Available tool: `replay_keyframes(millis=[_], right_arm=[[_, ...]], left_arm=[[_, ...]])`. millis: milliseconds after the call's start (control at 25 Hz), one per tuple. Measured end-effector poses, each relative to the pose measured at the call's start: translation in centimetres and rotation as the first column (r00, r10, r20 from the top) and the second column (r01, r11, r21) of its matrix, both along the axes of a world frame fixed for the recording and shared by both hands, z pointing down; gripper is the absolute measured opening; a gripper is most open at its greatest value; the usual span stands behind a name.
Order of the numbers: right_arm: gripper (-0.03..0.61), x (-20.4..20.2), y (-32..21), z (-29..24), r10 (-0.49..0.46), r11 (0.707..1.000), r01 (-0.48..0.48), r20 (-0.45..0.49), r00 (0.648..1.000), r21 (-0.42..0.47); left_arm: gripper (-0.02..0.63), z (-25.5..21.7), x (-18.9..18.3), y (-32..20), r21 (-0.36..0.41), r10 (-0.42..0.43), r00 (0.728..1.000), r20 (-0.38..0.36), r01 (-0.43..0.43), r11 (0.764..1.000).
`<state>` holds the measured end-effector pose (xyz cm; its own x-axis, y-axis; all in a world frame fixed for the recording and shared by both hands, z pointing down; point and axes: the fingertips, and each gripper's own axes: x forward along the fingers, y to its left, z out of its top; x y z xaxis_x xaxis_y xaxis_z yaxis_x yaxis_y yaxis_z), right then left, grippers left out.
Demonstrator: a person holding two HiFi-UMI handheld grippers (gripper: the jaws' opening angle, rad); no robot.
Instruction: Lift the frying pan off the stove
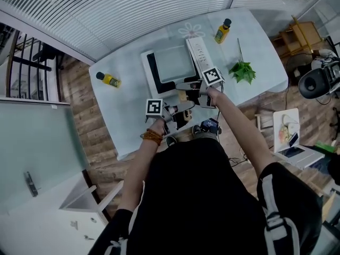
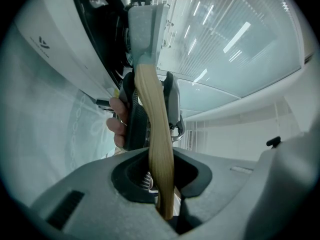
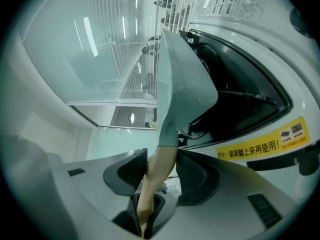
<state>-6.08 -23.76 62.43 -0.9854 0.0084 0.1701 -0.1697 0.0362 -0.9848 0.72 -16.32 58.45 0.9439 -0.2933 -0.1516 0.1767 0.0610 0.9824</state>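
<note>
The grey square frying pan (image 1: pixel 172 62) sits over the white, black-topped stove (image 1: pixel 154 70) on the table. Its wooden handle (image 2: pixel 152 114) runs toward me. Both grippers clamp it. My left gripper (image 1: pixel 178 110) is shut on the handle's near end; in the left gripper view (image 2: pixel 162 179) the wood rises to the pan's grey bracket (image 2: pixel 145 24). My right gripper (image 1: pixel 187 89) is shut on the handle (image 3: pixel 160 164) closer to the pan (image 3: pixel 182 84), beside the stove (image 3: pixel 250 109). Whether the pan touches the stove, I cannot tell.
On the pale blue table (image 1: pixel 127 105), a yellow bottle (image 1: pixel 110 79) stands left of the stove and another (image 1: pixel 222 32) at the far right. A green sprig (image 1: pixel 242 70) lies right of the stove. A low stand with papers (image 1: pixel 289 132) is off the table's right end.
</note>
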Motion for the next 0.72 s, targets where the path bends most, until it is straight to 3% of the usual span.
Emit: replay_keyframes(millis=[720], right_arm=[[0.166,-0.29,-0.11,-0.74,0.045,0.999,-0.045,0.045,0.998,-0.001]], left_arm=[[0.067,-0.56,0.09,-0.20,-0.010,0.002,1.000,0.006,-0.002,1.000]])
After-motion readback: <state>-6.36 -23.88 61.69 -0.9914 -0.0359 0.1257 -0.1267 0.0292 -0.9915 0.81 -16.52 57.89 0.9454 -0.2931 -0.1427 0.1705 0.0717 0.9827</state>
